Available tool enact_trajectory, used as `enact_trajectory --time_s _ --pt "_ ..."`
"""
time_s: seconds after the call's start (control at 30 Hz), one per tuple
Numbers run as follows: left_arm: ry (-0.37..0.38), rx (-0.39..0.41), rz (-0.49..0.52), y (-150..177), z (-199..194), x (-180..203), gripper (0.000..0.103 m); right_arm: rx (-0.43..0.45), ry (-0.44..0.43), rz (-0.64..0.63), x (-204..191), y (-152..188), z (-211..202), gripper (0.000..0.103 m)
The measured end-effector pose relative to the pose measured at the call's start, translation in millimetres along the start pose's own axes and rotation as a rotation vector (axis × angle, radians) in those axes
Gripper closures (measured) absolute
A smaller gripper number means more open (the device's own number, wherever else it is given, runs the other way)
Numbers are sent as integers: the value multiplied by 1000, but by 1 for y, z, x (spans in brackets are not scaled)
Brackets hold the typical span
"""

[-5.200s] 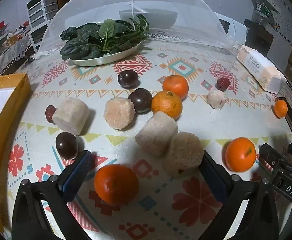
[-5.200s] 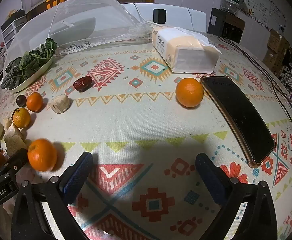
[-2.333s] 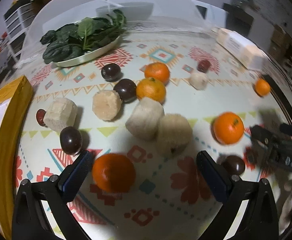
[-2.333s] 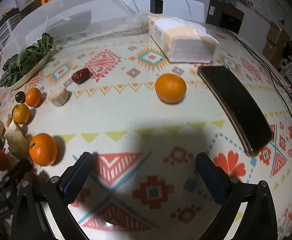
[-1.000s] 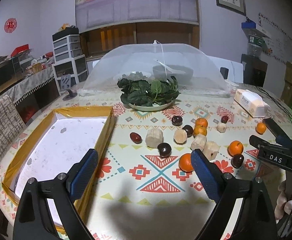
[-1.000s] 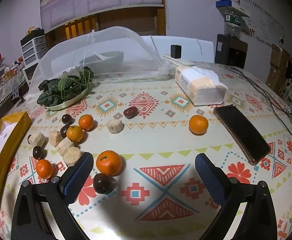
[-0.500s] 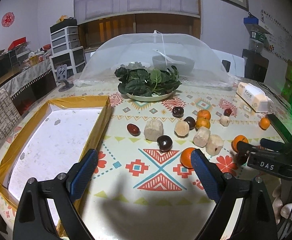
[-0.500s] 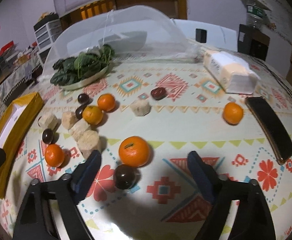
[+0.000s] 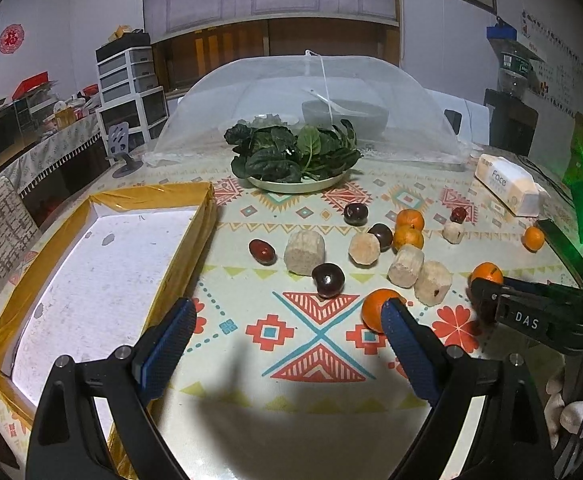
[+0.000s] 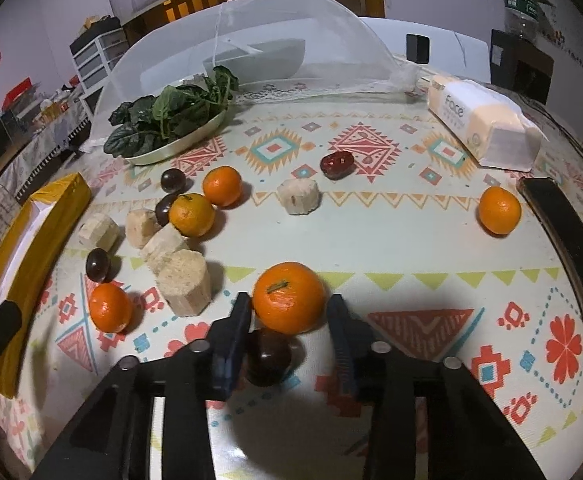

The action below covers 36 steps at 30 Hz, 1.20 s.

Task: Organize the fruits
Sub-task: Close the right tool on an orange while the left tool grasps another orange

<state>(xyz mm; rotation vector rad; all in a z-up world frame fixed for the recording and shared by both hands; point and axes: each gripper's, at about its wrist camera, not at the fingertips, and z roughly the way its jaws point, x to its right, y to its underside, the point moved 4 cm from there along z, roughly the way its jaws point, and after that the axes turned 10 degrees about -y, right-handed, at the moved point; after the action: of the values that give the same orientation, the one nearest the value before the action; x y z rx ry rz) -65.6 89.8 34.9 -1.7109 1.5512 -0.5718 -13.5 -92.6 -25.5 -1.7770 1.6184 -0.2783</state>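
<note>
A table (image 10: 391, 240) with a patterned cloth carries scattered fruit: 5 oranges (image 10: 289, 303), several dark plums (image 9: 328, 279), 2 red dates (image 10: 336, 165) and 5 pale cut chunks (image 10: 183, 282). A yellow-edged tray (image 9: 103, 272) lies at the left. Farther back sit a plate of greens (image 9: 297, 156) and a mesh food cover (image 9: 311, 108). A tissue pack (image 10: 483, 124) and a phone (image 10: 563, 240) lie at the right.

A home dining room: mesh food cover (image 9: 311, 108), patterned tablecloth (image 9: 319, 344).
</note>
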Motion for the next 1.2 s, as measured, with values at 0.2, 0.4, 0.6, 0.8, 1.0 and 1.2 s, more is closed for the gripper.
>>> enact_trajectory --time_s 0.2,0.4,0.6,0.8,1.0,1.2 --pt "21 -28 -45 -6 9 -15 10 47 -37 70 13 -2 -9 63" --pt "56 -90 -101 -13 34 -42 10 87 -97 162 33 -4 -16 63" --pt "218 -133 -18 -7 39 -5 46 84 -117 156 32 -4 -15 63" --pt "266 -123 101 -8 51 42 46 96 -127 160 33 -3 -18 63" --pt "299 -136 158 -6 58 65 44 104 -121 144 31 -3 -19 63" --pt "348 -177 199 4 63 79 55 80 -116 125 26 -3 -14 63"
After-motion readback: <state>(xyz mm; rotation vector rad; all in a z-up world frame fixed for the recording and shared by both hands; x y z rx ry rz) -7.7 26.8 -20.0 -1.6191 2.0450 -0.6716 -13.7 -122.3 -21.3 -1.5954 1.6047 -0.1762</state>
